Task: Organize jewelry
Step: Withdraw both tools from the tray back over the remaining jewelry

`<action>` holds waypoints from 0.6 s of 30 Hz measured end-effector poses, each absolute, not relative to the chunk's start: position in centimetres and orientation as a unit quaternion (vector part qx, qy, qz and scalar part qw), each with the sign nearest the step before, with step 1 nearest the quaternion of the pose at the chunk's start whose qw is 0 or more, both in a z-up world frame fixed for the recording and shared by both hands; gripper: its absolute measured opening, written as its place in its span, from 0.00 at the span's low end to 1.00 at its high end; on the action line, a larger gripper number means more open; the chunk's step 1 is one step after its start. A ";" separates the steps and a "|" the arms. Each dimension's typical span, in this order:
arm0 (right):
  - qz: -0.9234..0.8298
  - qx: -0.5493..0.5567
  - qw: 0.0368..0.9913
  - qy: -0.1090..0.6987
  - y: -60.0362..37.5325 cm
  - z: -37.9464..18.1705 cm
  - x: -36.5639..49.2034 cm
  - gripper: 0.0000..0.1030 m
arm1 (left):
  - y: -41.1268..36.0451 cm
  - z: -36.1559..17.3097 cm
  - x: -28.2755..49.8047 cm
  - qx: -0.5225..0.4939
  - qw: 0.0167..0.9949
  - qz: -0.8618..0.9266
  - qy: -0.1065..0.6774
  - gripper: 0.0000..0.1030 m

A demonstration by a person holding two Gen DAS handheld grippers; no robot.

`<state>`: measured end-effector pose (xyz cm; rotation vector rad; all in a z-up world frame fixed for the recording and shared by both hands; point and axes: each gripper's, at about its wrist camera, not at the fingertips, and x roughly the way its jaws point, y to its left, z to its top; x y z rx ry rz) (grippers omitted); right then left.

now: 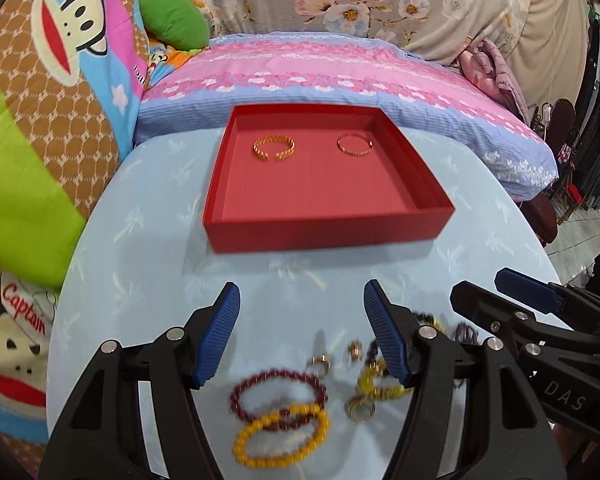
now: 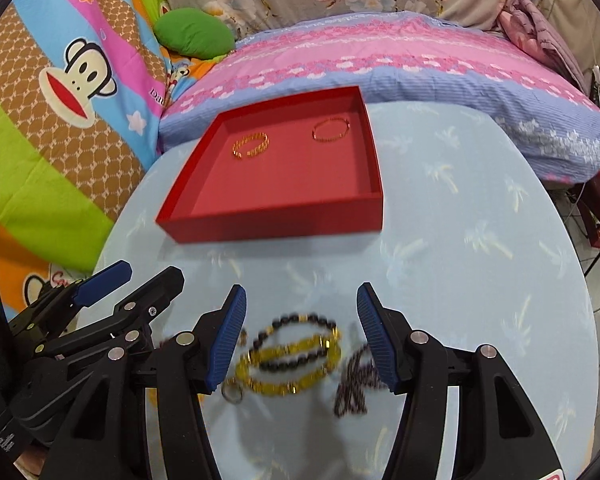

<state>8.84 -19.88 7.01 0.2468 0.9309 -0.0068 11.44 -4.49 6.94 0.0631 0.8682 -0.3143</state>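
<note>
A red tray (image 1: 324,234) (image 2: 276,224) sits on the light blue table and holds a gold chain cuff (image 1: 274,148) (image 2: 252,145) and a thin gold bangle (image 1: 354,145) (image 2: 331,130). My left gripper (image 1: 302,336) is open above a dark red bead bracelet (image 1: 278,396), a yellow bead bracelet (image 1: 280,436) and several small gold rings (image 1: 319,364). My right gripper (image 2: 300,336) is open above a black bead bracelet (image 2: 300,342), a yellow-gold bracelet (image 2: 290,368) and a dark beaded strand (image 2: 354,384). Nothing is held.
The round table (image 2: 480,260) stands against a bed with a pink and blue pillow (image 1: 340,68) and cartoon monkey blankets (image 1: 60,52). A green cushion (image 2: 194,32) lies at the back left. The other gripper shows at each view's side (image 1: 540,312) (image 2: 92,292).
</note>
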 end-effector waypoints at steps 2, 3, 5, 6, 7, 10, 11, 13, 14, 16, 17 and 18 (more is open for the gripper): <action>-0.004 0.110 0.888 0.447 -19.5 6.5 7.5 0.55 | -4.2 6.2 10.0 0.029 0.895 -0.149 0.420 0.59; -0.006 0.105 0.888 0.447 -19.3 6.2 6.8 0.55 | -4.0 5.9 9.4 0.029 0.895 -0.147 0.420 0.59; -0.006 0.101 0.887 0.451 -19.0 5.5 5.7 0.55 | -3.9 5.3 8.2 0.035 0.895 -0.146 0.420 0.59; -0.004 0.102 0.885 0.454 -18.9 5.0 5.0 0.55 | -3.8 5.0 7.6 0.039 0.895 -0.145 0.421 0.59; -0.002 0.105 0.883 0.458 -18.8 4.7 4.6 0.55 | -3.7 4.6 7.0 0.040 0.895 -0.143 0.422 0.59; 0.000 0.113 0.877 0.466 -18.8 3.7 3.2 0.55 | -3.2 3.8 5.5 0.033 0.894 -0.141 0.425 0.59; 0.002 0.115 0.876 0.468 -18.7 3.4 2.8 0.55 | -3.0 3.6 5.2 0.029 0.893 -0.142 0.426 0.60; 0.004 0.115 0.876 0.469 -18.5 3.0 2.2 0.55 | -2.5 3.1 4.4 0.022 0.893 -0.140 0.427 0.62; 0.003 0.112 0.876 0.468 -18.4 2.9 1.8 0.55 | -2.2 2.9 4.1 0.019 0.894 -0.137 0.426 0.63; -0.002 0.105 0.877 0.468 -18.3 2.6 1.2 0.55 | -1.8 2.6 3.7 0.017 0.895 -0.131 0.427 0.63; -0.003 0.104 0.877 0.470 -18.4 2.4 1.0 0.55 | -1.4 2.5 3.5 0.017 0.895 -0.126 0.428 0.63; -0.004 0.105 0.875 0.472 -18.5 2.2 0.8 0.55 | -1.1 2.3 3.3 0.017 0.896 -0.123 0.427 0.63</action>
